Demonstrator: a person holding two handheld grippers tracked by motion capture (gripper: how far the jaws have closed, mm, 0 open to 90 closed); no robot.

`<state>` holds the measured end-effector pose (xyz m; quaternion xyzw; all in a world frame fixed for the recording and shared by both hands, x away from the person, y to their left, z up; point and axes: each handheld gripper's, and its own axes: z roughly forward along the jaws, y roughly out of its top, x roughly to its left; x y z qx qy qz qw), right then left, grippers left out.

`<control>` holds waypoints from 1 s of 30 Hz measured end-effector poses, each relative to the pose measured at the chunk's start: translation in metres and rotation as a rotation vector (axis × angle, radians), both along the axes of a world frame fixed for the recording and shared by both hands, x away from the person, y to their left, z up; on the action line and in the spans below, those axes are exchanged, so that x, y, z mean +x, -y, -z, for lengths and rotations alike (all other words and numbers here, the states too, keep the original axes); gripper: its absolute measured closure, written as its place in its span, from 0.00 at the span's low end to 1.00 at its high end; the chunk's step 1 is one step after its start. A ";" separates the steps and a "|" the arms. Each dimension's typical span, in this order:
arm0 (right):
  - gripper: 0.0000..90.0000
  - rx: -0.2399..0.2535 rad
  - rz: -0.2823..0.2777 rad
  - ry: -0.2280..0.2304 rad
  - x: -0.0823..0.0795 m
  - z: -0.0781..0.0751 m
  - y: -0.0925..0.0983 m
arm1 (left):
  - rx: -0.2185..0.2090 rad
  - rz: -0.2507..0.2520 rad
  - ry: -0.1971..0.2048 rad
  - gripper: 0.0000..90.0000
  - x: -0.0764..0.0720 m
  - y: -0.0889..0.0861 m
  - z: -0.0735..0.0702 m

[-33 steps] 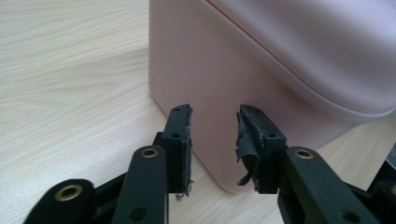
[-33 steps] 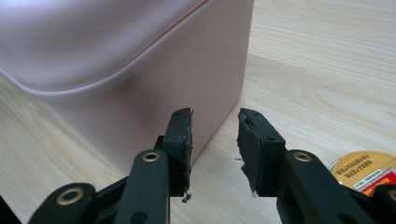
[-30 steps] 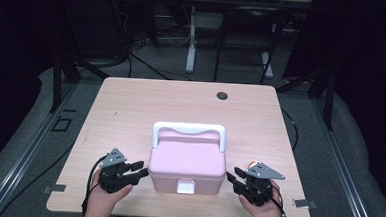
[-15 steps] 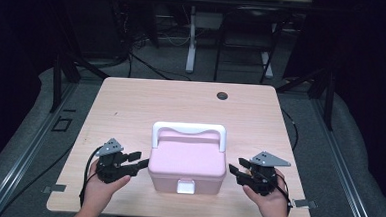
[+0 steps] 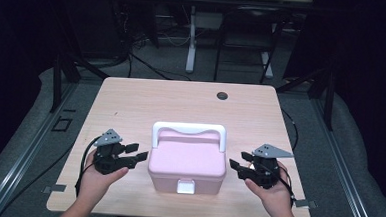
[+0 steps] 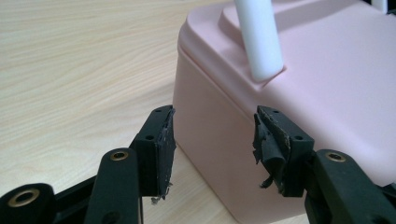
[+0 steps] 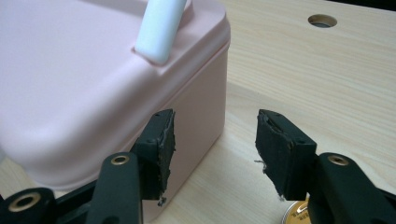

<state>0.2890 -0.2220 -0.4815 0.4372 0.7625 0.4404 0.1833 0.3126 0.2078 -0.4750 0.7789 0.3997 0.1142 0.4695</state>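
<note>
A closed pink box (image 5: pixel 187 164) with a white handle (image 5: pixel 189 130) sits near the table's (image 5: pixel 131 100) front edge. The left gripper (image 5: pixel 139 153) and right gripper (image 5: pixel 234 167) flank the box, jaws just opening and spread, grasping nothing. The front latch (image 5: pixel 185 186) looks untouched; any opening or lifting seems yet to begin.
</note>
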 end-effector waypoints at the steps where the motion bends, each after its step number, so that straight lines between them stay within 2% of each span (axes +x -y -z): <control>1: 0.52 0.008 0.000 -0.005 0.001 -0.002 0.000 | -0.002 0.002 -0.001 0.53 0.001 0.000 -0.002; 6: 0.52 0.036 -0.011 -0.013 0.005 -0.013 0.000 | 0.003 0.009 -0.003 0.53 0.005 0.000 -0.011; 10: 0.52 0.050 -0.015 0.004 0.008 -0.023 0.001 | 0.000 0.010 0.002 0.53 0.007 0.001 -0.015; 17: 0.53 0.042 -0.046 0.028 0.013 -0.035 -0.005 | -0.009 0.016 0.004 0.52 0.014 0.004 -0.025; 19: 0.53 0.050 -0.054 0.029 0.014 -0.038 -0.007 | -0.019 0.019 0.003 0.52 0.017 0.006 -0.027; 22: 0.53 0.066 -0.074 0.024 0.018 -0.039 -0.012 | -0.011 0.031 0.002 0.52 0.020 0.010 -0.030; 30: 0.52 0.059 -0.093 0.025 0.025 -0.038 -0.023 | -0.009 0.049 -0.007 0.52 0.026 0.022 -0.029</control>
